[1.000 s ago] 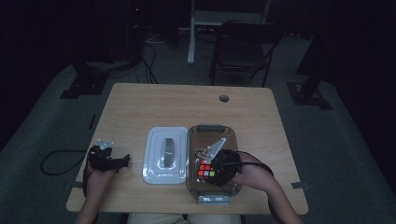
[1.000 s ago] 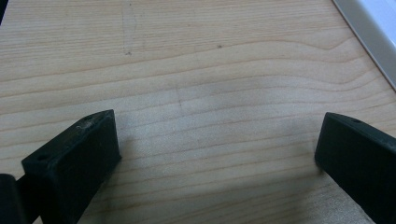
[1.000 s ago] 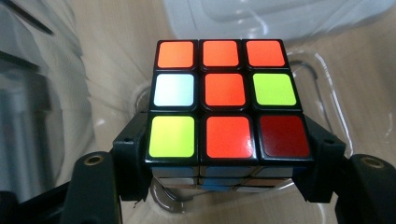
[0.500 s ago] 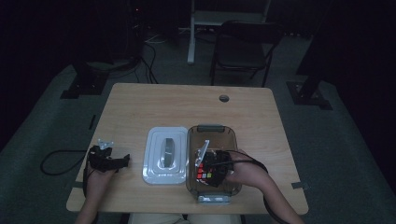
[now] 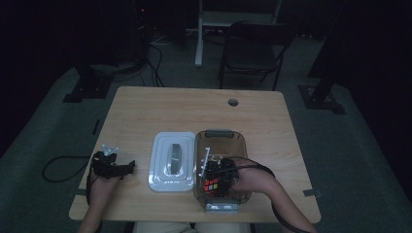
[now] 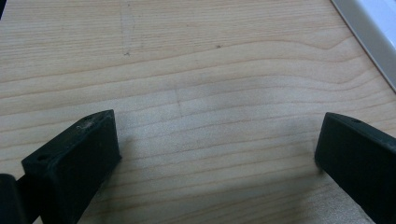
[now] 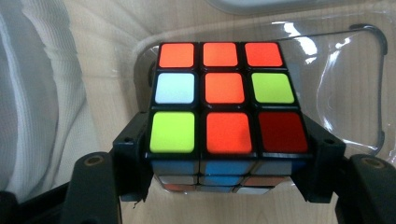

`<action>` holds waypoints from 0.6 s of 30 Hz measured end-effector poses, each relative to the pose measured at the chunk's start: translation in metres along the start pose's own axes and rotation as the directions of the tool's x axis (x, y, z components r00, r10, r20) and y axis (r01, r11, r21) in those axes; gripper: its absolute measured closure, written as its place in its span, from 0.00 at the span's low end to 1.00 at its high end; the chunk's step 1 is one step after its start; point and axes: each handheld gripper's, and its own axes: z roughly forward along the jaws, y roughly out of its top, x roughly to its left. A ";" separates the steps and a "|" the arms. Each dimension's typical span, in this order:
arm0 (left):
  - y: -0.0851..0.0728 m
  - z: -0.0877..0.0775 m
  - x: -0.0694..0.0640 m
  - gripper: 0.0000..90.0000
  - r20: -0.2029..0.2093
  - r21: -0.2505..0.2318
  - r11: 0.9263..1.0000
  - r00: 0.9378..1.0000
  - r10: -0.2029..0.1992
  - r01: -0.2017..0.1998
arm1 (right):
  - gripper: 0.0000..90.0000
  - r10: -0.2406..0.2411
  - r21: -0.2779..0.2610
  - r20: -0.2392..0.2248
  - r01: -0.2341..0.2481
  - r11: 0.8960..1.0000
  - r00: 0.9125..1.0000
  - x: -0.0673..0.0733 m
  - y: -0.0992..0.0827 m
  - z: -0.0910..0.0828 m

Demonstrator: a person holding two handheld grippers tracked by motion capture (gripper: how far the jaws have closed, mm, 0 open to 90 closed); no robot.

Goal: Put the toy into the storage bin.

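Clear box (image 5: pixel 221 141) holds right gripper (image 5: pixel 217 175), jaws pinching puzzle cube (image 7: pixel 224 107); left gripper (image 6: pixel 219 158) jaws spread.

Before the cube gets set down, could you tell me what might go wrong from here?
The right gripper grips the puzzle cube only at its lower edges, so it might tilt or slip. The clear container is tight around the cube, so a finger could catch a wall. The left gripper rests apart, so nothing steadies the container.

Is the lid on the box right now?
No, the white lid lies flat on the table beside the open box, left of it in the high view.
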 end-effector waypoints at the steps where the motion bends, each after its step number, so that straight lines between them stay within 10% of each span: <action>1: 0.000 0.000 0.000 0.01 0.000 0.000 1.000 1.000 0.000 0.000 | 0.37 -0.001 0.003 -0.005 0.001 1.000 1.000 0.000 0.000 0.000; 18: 0.000 0.000 0.000 0.01 0.000 0.000 1.000 1.000 0.000 0.000 | 0.31 0.065 -0.147 -0.009 -0.066 0.987 0.998 -0.007 -0.009 -0.021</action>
